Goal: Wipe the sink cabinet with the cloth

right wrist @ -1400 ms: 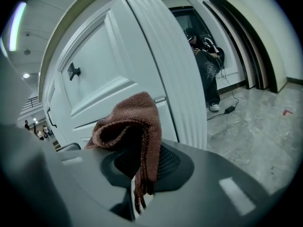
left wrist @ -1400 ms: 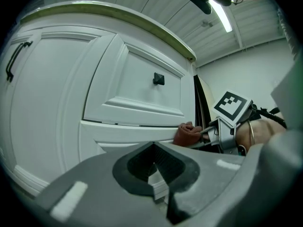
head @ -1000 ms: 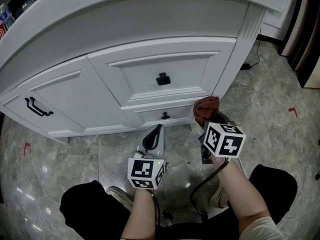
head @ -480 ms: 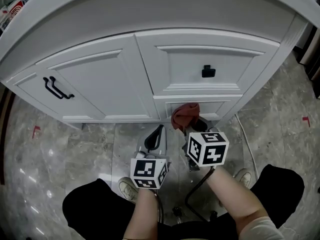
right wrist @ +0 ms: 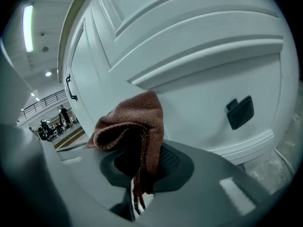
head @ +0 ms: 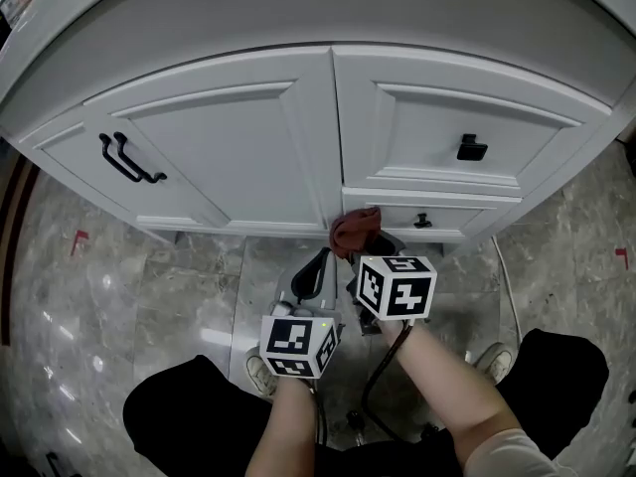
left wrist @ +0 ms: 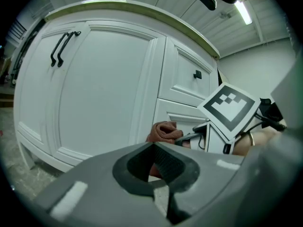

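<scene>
Right gripper (head: 366, 256) grips cloth (head: 355, 231) by lower drawer (head: 452, 222) of sink cabinet (head: 229, 157); left gripper (head: 318, 266) sits closed, empty; wiping seems under way, extent unclear

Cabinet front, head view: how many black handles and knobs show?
4. Left bar pull and right bar pull side by side on the left door; square knob on the upper right drawer; small knob on the drawer below, right of the cloth. Others may lie off-frame.

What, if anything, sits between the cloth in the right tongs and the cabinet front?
Nothing visible. The cloth, clamped in the right tongs, is close up to the lower drawer of the cabinet; contact can't be confirmed.
</scene>
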A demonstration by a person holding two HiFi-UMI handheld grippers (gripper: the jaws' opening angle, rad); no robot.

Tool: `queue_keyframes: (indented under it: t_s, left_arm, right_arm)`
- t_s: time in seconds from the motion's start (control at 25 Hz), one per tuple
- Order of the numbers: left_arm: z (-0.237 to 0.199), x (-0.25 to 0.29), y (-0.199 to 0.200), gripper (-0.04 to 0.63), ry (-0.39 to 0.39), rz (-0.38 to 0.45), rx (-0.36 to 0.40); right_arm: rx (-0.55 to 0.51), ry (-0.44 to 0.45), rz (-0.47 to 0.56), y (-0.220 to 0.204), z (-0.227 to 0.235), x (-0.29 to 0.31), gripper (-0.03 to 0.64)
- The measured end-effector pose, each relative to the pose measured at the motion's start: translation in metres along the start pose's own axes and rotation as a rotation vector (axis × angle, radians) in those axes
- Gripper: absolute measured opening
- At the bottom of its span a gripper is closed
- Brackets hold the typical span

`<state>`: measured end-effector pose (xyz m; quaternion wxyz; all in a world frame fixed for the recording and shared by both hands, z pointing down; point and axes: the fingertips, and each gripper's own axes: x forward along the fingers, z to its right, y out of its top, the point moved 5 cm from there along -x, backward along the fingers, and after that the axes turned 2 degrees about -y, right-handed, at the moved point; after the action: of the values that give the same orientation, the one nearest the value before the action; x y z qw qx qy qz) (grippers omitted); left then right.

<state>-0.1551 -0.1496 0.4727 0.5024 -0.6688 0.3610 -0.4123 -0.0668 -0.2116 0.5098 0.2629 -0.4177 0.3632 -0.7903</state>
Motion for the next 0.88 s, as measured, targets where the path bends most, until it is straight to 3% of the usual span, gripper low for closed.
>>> queue_keyframes:
  t_s: [0.32,0.48,0.88]
  left_arm:
    - [0.003,0.008,-0.007,0.000,-0.016,-0.015,0.003]
    - [0.010,0.011,-0.008,0.000,-0.030,-0.016,0.005]
    - [0.026,0.022,-0.003,0.000,-0.057,-0.010,0.013]
  right_arm:
    - [-0.018,-0.052,0.015,-0.003,0.023,-0.007,0.080]
    - [0.012,-0.098,0.035,0.004,0.042,-0.016,0.078]
    - [0.112,-0.106,0.050,0.009,0.068,-0.039,0.078]
